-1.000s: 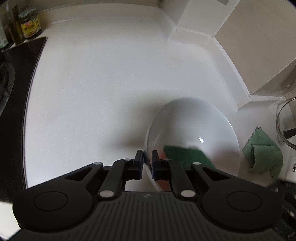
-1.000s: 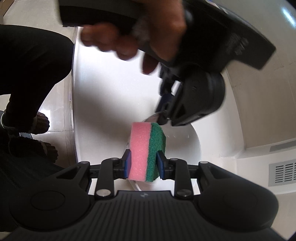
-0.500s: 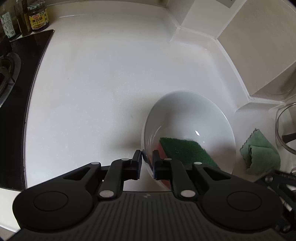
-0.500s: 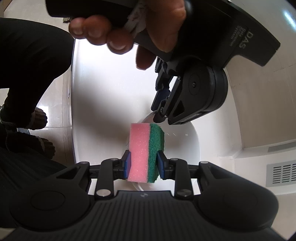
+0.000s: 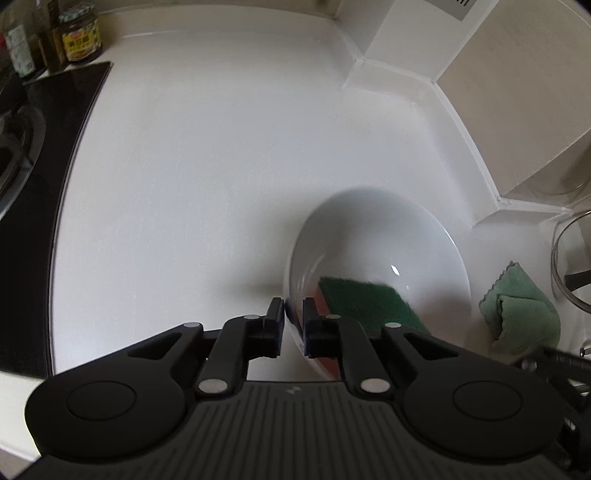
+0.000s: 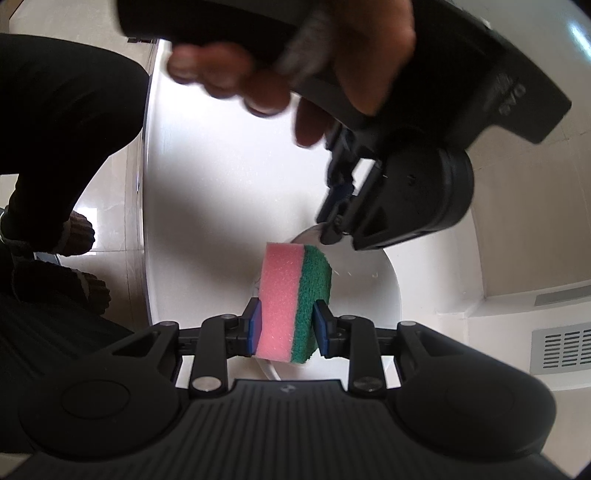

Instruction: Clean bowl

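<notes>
Left wrist view is showing the left gripper (image 5: 293,325) pinching the near rim of the white bowl (image 5: 373,243), one finger outside the wall and the other inside it. That bowl is sitting on the white countertop (image 5: 203,166), tipped a little toward the camera. Inside it, the sponge (image 5: 369,301) is lying against the lower wall with its green scouring face turned up and a sliver of pink showing beneath. A folded green cloth (image 5: 521,314) is resting on the counter just beside the bowl, to the right. Far off at the back left corner a few jars (image 5: 77,35) are standing next to the black stovetop (image 5: 40,155).

From the right wrist view, the right gripper (image 6: 288,326) is squeezing the sponge (image 6: 291,299) edge-on between its blue pads, pink foam on the left, green layer on the right. Beyond it the bowl (image 6: 369,295) is spreading out, and the left gripper (image 6: 338,225), blurred, is clamping its far rim, with the person's left hand (image 6: 314,62) wrapping the handle above.
</notes>
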